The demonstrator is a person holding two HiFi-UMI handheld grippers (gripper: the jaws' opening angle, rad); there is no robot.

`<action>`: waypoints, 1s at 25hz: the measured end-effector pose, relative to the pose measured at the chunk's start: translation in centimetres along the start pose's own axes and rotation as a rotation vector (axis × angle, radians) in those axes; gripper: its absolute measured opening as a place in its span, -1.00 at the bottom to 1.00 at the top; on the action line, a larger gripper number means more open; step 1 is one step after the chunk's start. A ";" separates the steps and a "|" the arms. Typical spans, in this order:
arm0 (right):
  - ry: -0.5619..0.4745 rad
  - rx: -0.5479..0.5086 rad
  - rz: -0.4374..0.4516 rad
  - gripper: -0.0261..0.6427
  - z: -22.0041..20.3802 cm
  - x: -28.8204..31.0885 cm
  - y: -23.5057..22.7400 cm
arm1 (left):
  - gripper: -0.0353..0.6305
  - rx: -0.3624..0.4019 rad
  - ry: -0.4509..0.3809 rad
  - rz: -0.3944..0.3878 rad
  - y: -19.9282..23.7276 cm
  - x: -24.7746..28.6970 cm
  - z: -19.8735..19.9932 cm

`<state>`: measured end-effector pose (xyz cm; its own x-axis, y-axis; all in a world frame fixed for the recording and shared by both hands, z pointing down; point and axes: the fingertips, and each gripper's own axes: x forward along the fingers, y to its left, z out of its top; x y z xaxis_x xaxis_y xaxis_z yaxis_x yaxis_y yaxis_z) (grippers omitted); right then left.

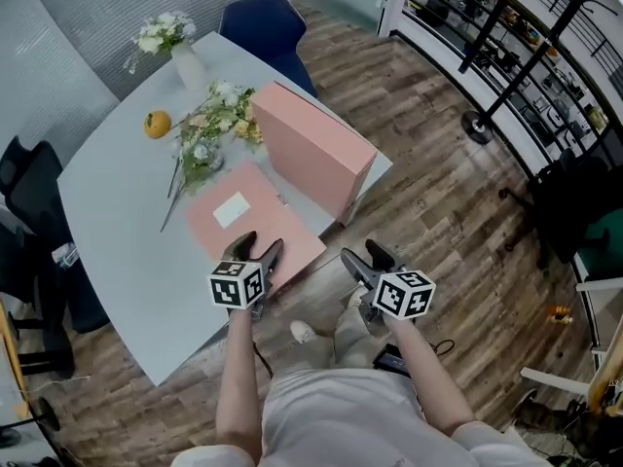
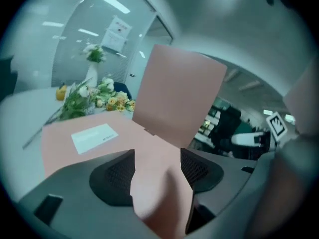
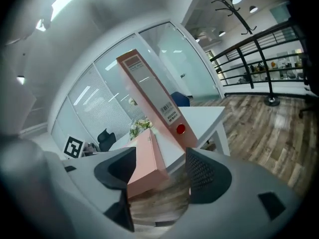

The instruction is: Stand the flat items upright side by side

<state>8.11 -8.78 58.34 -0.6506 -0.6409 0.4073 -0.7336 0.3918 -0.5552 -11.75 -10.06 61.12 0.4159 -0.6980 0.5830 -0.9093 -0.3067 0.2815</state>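
One pink binder point(image 1: 313, 149) stands upright on the grey table point(image 1: 117, 232); the right gripper view shows its labelled spine point(image 3: 162, 103). A second pink binder point(image 1: 243, 220) with a white label lies flat in front of it. My left gripper point(image 1: 259, 249) is at this binder's near corner, and in the left gripper view the pink cover point(image 2: 99, 138) fills the gap between the spread jaws of the left gripper point(image 2: 157, 171). My right gripper point(image 1: 362, 259) hangs open off the table's near right edge, empty. Its view shows the flat binder point(image 3: 144, 166) edge-on, beyond the right gripper point(image 3: 160, 171).
Loose flowers point(image 1: 209, 125), an orange point(image 1: 158, 124) and a white vase point(image 1: 183, 58) lie behind the binders. A blue chair point(image 1: 268, 22) stands at the far side and a black chair point(image 1: 29, 178) at the left. A coat stand's base point(image 1: 477, 125) is on the wooden floor.
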 end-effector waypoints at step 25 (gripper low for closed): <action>0.039 0.537 0.079 0.06 -8.4 8.0 -0.7 | -0.07 0.325 0.192 -0.006 0.2 1.9 -3.5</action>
<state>1.79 -8.66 68.09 -0.7142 -0.5942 0.3700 -0.4849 0.0388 -0.8737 -11.11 -9.18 64.91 0.3890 -0.5712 0.7228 -0.8523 -0.5210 0.0469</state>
